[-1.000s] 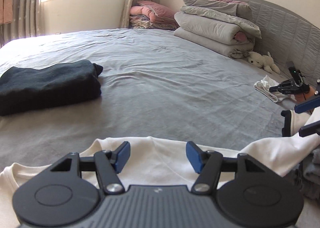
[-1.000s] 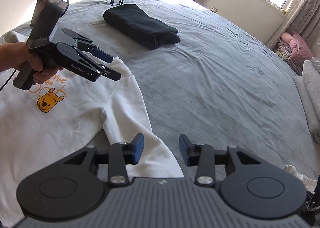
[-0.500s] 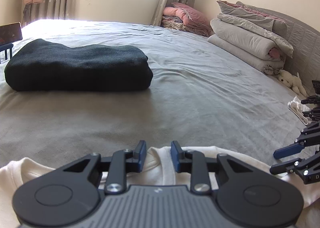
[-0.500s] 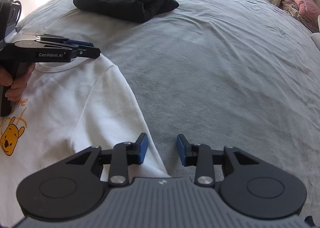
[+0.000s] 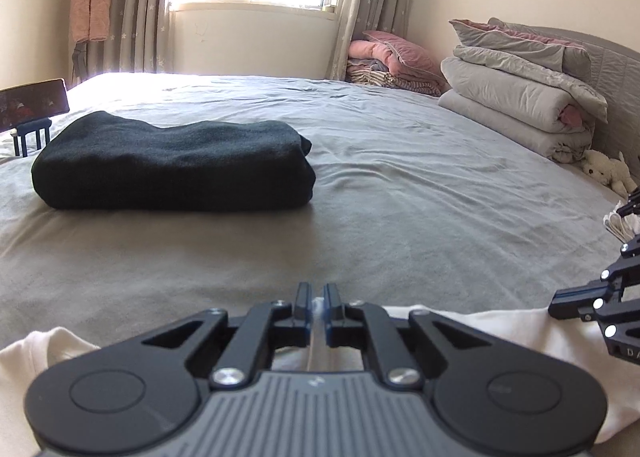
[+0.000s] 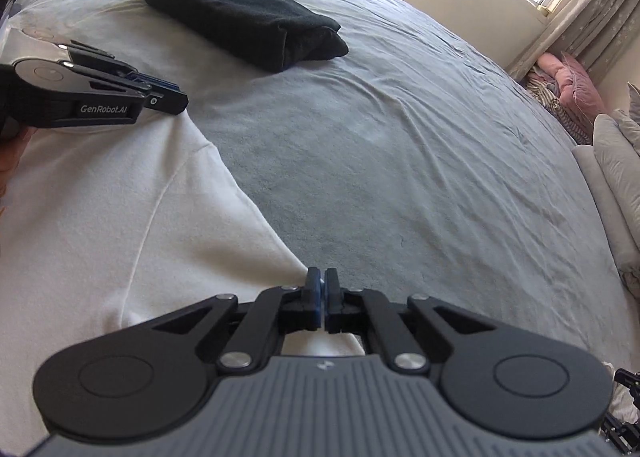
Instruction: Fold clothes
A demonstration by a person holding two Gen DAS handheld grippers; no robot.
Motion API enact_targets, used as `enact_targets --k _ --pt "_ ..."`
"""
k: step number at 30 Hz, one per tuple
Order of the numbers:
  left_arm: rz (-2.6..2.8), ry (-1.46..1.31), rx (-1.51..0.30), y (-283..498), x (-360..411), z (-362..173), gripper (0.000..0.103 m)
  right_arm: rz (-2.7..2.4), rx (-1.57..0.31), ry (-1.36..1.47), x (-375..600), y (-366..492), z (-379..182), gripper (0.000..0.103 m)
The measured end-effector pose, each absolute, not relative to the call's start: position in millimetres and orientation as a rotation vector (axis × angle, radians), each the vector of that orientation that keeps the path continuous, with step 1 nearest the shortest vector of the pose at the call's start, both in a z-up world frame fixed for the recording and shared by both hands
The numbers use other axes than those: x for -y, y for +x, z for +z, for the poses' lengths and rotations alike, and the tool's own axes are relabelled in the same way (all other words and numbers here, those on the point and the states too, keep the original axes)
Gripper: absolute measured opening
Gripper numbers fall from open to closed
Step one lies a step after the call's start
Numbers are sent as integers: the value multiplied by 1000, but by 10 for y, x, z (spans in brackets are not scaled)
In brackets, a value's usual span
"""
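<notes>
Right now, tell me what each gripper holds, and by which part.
Left gripper: white cotton T-shirt, pinched at its neck edge. Right gripper: same shirt, at its sleeve edge.

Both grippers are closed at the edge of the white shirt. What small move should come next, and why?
Probably lift both grippers a little and carry the edge over the shirt. The left gripper and right gripper have just closed their jaws on its edge, and it still lies unfolded on the bed.

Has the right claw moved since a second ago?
Yes. The right claw dropped toward the white shirt, nearing its sleeve edge on the bed; its jaws have just been closing, shirt fabric between them.
</notes>
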State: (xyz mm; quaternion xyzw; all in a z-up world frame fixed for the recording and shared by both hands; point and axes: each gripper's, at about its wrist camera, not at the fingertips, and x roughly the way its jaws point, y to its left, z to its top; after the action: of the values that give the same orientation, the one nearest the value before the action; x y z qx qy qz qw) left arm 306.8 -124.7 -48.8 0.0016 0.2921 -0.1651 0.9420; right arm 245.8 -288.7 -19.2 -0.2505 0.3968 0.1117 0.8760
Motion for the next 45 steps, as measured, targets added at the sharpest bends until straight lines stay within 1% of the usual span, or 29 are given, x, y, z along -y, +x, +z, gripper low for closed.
enact_targets --k 2,4,6,7,8,9,10,11,18,23,26,29,33,41,42,43,45 --pt "-317 38 -601 3062 1297 -481 13 222 -843 -551 2866 2479 -299 2" --pt "-297 58 -593 3018 1328 -410 20 220 -838 -544 2888 2446 -223 7" --pt "-307 36 -578 2948 1325 -313 35 212 -861 -511 2974 2411 -73 14" --pt "-319 18 -569 2908 1320 -263 40 207 -872 -498 3016 2393 2 15" --pt "-332 3 -562 2857 1328 -214 40 199 -882 -495 3059 2366 82 18" --pt "-352 -9 -562 2807 1348 -175 40 191 -895 -487 3125 2315 176 25" --pt "-372 -21 -565 2758 1372 -142 40 183 -907 -479 3194 2262 269 30" --pt "-401 -30 -570 2701 1407 -119 40 175 -912 -469 3269 2205 355 40" --pt "-622 21 -595 2195 1815 -84 43 110 -943 -452 3715 1754 801 40" --pt "-764 70 -587 1874 2103 -74 49 107 -967 -495 3905 1431 1012 40" --pt "-835 104 -564 1703 2309 -45 53 102 -985 -522 4005 1263 1097 40" --pt "-898 120 -531 1529 2511 4 54 69 -996 -528 4130 1150 1141 40" --pt "-964 126 -489 1341 2782 76 54 -7 -1004 -460 4388 1121 1146 41" --pt "-1025 165 -397 1048 3236 144 53 -58 -1024 -284 4685 1218 985 41" --pt "-1023 170 -391 1034 3278 142 50 -62 -1028 -265 4710 1229 959 41" --pt "-1022 175 -390 1026 3321 139 46 -63 -1033 -247 4746 1223 944 41" --pt "-1025 177 -393 1018 3372 137 40 -70 -1043 -226 4789 1231 920 41"
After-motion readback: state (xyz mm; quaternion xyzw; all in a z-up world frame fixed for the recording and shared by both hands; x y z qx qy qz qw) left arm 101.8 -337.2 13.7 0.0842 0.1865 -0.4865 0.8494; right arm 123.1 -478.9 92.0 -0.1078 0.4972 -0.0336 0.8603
